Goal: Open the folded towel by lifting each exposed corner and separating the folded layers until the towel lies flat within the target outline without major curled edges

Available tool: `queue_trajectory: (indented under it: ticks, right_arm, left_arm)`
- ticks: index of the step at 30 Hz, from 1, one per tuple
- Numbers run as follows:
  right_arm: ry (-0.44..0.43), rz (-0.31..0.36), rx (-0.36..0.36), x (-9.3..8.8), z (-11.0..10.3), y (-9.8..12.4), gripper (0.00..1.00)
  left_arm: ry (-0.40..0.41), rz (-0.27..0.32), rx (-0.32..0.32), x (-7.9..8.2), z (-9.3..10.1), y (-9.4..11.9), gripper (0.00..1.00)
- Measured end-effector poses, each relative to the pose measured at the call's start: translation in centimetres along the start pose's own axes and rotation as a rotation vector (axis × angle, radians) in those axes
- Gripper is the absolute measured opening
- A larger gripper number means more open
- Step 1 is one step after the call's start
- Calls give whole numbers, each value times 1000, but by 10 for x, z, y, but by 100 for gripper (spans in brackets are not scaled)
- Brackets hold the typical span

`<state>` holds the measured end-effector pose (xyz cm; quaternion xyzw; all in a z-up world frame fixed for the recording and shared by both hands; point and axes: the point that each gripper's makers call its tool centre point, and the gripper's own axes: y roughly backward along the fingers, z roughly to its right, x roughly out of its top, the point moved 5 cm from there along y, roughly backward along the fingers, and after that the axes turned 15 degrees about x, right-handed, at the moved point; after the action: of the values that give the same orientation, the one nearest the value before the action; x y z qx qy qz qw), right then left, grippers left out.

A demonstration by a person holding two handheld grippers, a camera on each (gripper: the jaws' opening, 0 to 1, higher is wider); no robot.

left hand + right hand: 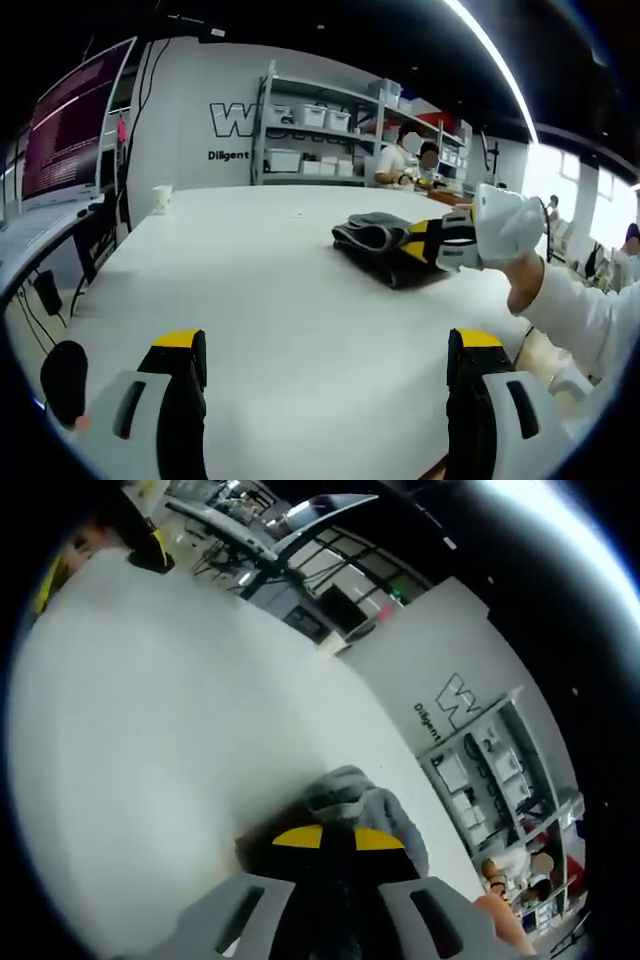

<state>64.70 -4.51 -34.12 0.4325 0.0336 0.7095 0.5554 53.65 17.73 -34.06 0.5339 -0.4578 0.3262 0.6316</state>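
Note:
A dark grey folded towel (378,240) lies bunched on the white table (250,290), right of centre in the left gripper view. My right gripper (432,243) comes in from the right, held by a hand in a white sleeve, and its yellow-tipped jaws are shut on the towel's near edge. In the right gripper view the towel (352,798) rises just past that gripper (340,840), dark cloth pinched between the two close jaws. My left gripper (328,345) stands open low over bare table, well short of the towel. It also appears far off as the left gripper (150,548).
A paper cup (161,198) stands at the table's far left edge. A monitor (75,125) and cables sit on a side desk at left. Shelving with bins (310,130) lines the back wall, with two people (400,160) seated beyond the table.

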Motion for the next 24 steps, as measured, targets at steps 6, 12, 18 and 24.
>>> queue_trajectory:
  ticks: [6,12,18,24]
  right_arm:
    - [-29,23,-24,0,10,8,1]
    - [-45,35,-60,-1,20,15,1]
    - [-70,45,-100,-4,33,25,1]
    - [-90,48,-131,-9,42,33,1]
  left_arm:
    - [0,0,1,0,0,1,99]
    - [2,2,5,0,-2,2,99]
    - [5,2,10,-1,-4,2,99]
    - [3,1,9,0,-3,2,99]
